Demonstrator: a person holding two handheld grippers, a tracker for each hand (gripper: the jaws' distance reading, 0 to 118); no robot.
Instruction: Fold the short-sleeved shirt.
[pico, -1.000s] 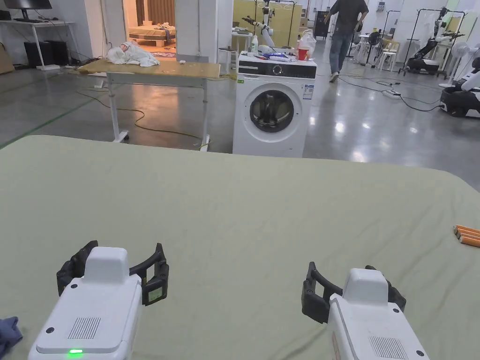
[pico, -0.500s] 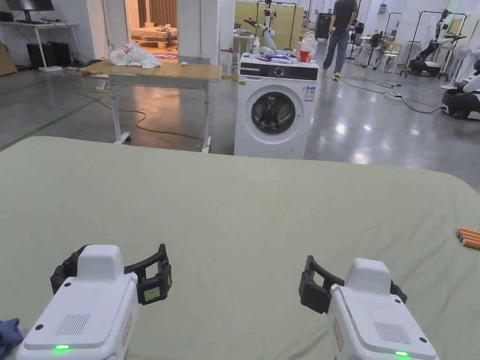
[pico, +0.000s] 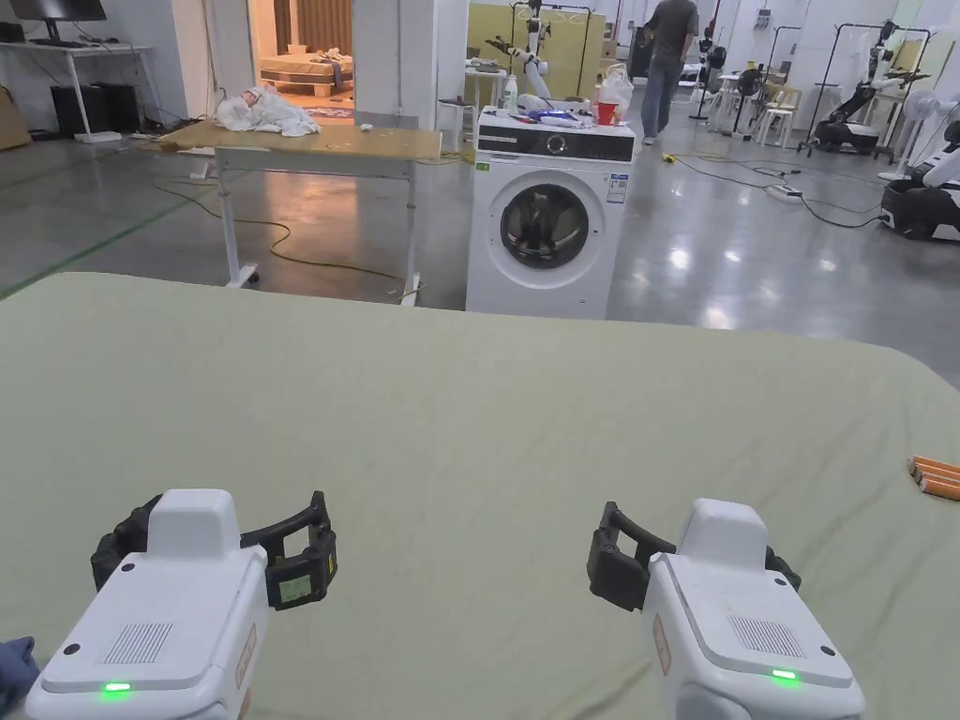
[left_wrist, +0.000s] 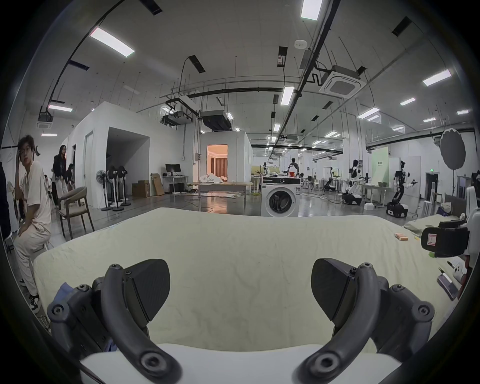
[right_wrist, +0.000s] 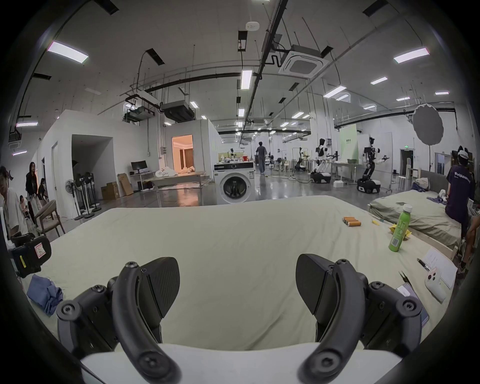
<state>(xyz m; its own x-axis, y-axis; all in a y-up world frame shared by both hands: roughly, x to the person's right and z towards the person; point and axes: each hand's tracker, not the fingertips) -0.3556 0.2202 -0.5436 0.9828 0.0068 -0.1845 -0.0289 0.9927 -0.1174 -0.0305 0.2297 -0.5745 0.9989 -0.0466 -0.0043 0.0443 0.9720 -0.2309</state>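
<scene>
Both white handheld grippers hang low over the pale green bedsheet (pico: 487, 412), jaws spread wide and empty: the left gripper (left_wrist: 240, 289) and the right gripper (right_wrist: 237, 284). Compared with a second ago they have barely shifted. The crumpled blue short-sleeved shirt (right_wrist: 44, 292) lies at the sheet's near left edge, beside the left gripper. The person (pico: 667, 56) beyond the white washing machine (pico: 548, 211) has walked farther away.

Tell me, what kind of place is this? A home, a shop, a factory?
Probably a robotics lab or test hall, not a home. Wheeled robots stand on a wide polished floor, a washing machine sits out in the open, and sheet-covered beds serve as work surfaces.
</scene>
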